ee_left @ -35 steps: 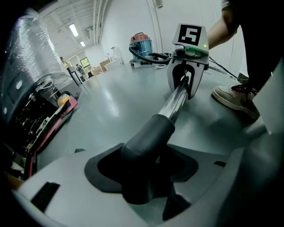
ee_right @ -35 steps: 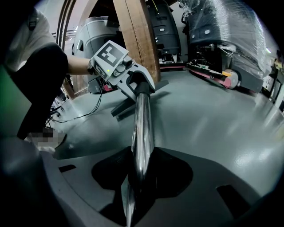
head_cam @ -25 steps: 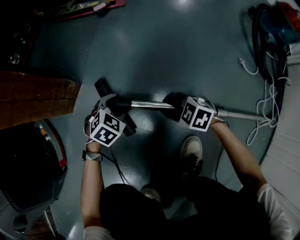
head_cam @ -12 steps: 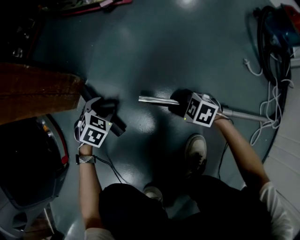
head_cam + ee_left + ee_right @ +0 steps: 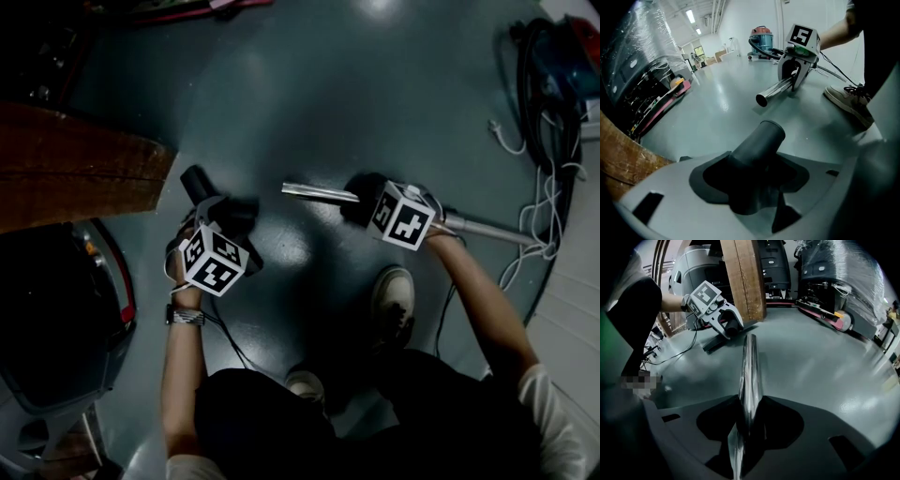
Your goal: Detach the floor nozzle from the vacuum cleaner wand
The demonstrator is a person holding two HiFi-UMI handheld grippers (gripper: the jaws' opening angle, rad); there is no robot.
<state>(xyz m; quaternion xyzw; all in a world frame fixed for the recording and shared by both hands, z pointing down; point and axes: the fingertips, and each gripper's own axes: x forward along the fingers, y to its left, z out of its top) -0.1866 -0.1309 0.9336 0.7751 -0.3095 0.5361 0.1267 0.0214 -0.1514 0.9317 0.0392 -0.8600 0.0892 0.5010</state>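
Note:
The black floor nozzle (image 5: 197,180) is off the wand, and my left gripper (image 5: 223,217) is shut on its neck (image 5: 761,143). Its open socket points across a gap of bare floor at the wand's free end. The chrome wand (image 5: 319,193) runs through my right gripper (image 5: 361,202), which is shut on it, the tube (image 5: 750,371) sticking out past the jaws. From the left gripper view the right gripper (image 5: 796,70) holds the wand (image 5: 776,89) low over the floor. From the right gripper view the left gripper (image 5: 726,326) holds the nozzle (image 5: 717,341) near the floor.
A wooden slab (image 5: 75,173) juts in from the left, close to the nozzle. A dark machine (image 5: 56,328) stands at lower left. A vacuum canister (image 5: 562,47) with hose and a white cable (image 5: 534,206) lies at right. The person's shoe (image 5: 386,305) rests below the wand.
A second ago the wand sat in the nozzle's neck. The left gripper pulled the nozzle off to the left, leaving a gap. The right gripper and wand barely moved.

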